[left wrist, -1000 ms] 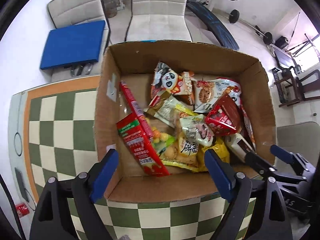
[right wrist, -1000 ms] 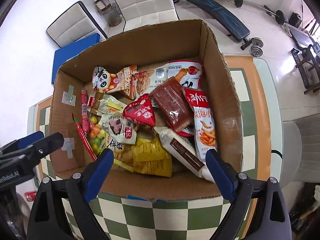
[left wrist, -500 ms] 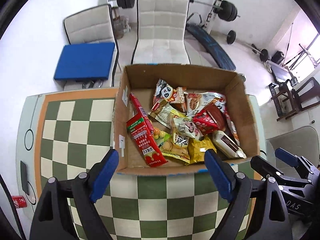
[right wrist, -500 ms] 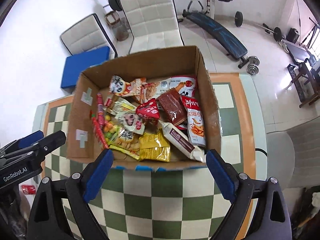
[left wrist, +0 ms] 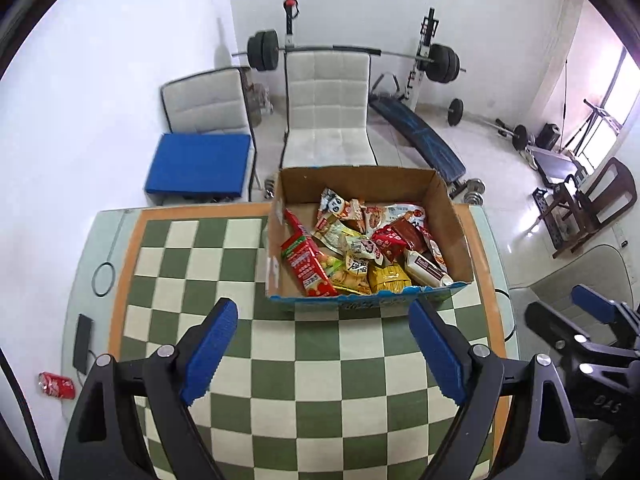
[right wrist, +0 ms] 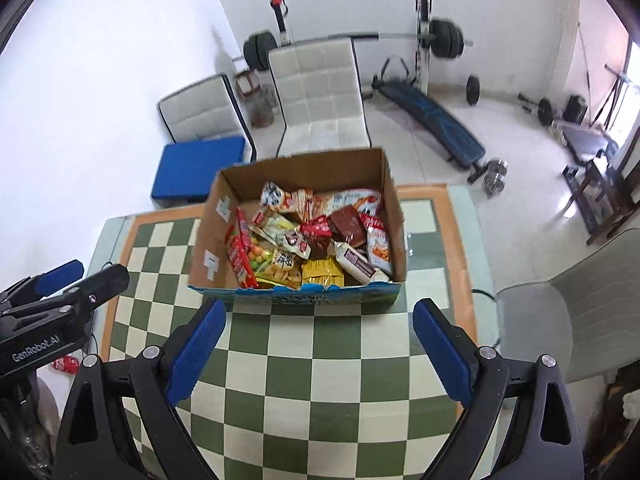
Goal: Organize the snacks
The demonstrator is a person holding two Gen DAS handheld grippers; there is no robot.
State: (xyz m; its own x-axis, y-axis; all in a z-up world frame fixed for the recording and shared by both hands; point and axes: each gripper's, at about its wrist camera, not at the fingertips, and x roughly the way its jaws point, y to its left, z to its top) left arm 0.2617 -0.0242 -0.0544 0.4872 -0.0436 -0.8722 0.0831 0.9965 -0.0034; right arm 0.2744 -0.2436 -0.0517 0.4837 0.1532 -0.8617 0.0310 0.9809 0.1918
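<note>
An open cardboard box (left wrist: 452,216) stands on the far right part of the green-and-cream checkered table (left wrist: 192,264); it also shows in the right wrist view (right wrist: 394,216). It holds several snack packs, among them a red box (left wrist: 306,266), a yellow bag (left wrist: 388,278) and a panda pack (left wrist: 334,202). My left gripper (left wrist: 324,340) is open and empty, well above and short of the box. My right gripper (right wrist: 318,344) is open and empty too, at a like distance. Each gripper shows at the edge of the other's view.
Two white chairs (left wrist: 326,116) and a blue cushion (left wrist: 200,162) stand beyond the table, with a weight bench (left wrist: 416,136) and barbell behind. A dark phone (left wrist: 82,344) lies at the table's left edge. A red can (left wrist: 56,384) lies on the floor.
Both grippers have pulled back and up from just over the box; the box looks far smaller and more of the table and room shows. Both stayed open and empty.
</note>
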